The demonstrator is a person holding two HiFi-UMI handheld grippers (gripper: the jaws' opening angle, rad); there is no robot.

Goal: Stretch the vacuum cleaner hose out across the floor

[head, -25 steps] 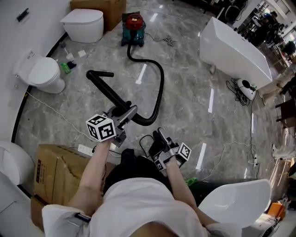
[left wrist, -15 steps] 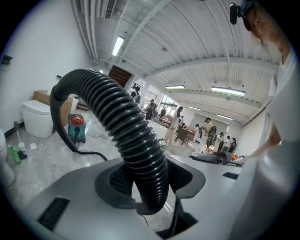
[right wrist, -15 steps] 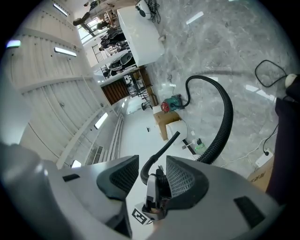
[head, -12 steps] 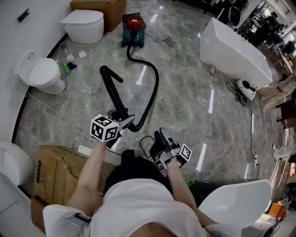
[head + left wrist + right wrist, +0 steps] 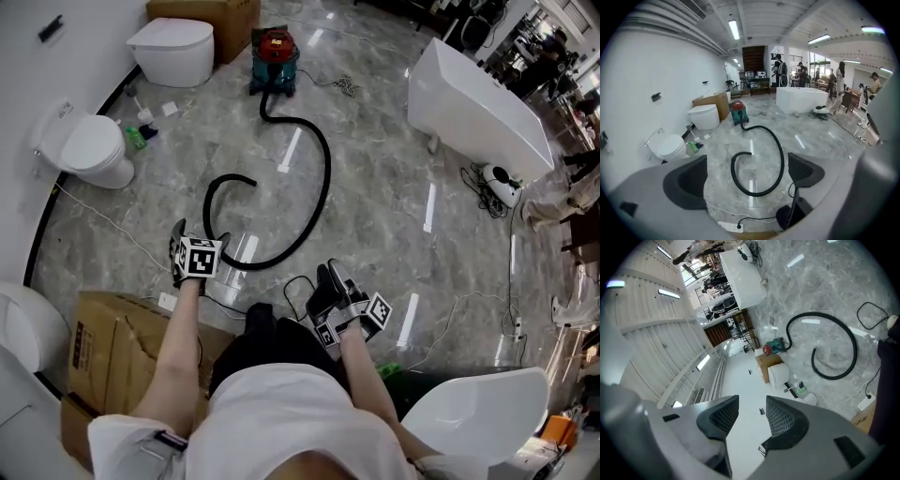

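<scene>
The black vacuum hose [image 5: 326, 178] runs from the red and teal vacuum cleaner [image 5: 274, 52] across the grey marble floor. It loops round in a hook, and its free end [image 5: 251, 178] lies loose on the floor. My left gripper [image 5: 200, 234] hovers just left of the loop's near bend, apart from it. Its jaws are opening and stand wide with nothing between them; in the left gripper view [image 5: 746, 173] the hose [image 5: 780, 154] lies beyond them on the floor. My right gripper [image 5: 328, 277] is near my body, with a gap between its jaws [image 5: 752, 416] and nothing in it.
Two toilets [image 5: 89, 150] [image 5: 173, 52] stand at the left wall beside a cardboard box [image 5: 220, 19]. Another box [image 5: 112, 347] and a power strip [image 5: 169, 302] lie by my left arm. A white bathtub [image 5: 478, 103] stands at the right. Thin cables [image 5: 300, 286] trail near my feet.
The left gripper has let go of the hose and swung left. The hose's raised end has dropped to the floor and curled into a loop. The right gripper has stayed put.
</scene>
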